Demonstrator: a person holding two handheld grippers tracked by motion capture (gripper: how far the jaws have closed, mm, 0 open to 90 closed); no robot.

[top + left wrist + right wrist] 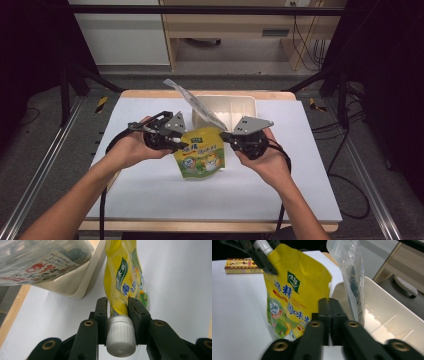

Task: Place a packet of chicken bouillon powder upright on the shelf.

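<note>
White table (150, 195) — left hand-held gripper (117, 305) clamps yellow pouch (125, 277).

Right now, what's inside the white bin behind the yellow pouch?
A clear plastic bag stands tilted in the white bin, poking above the rim. Its lower end and the bin floor beneath it are covered.

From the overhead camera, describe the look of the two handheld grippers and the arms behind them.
Both the left gripper and right gripper are black, each topped by a grey three-cornered plate and trailing a black cable. Their jaws are flat black bars on arms with brass-ringed pivot holes. The forearms are bare, no sleeves.
</note>
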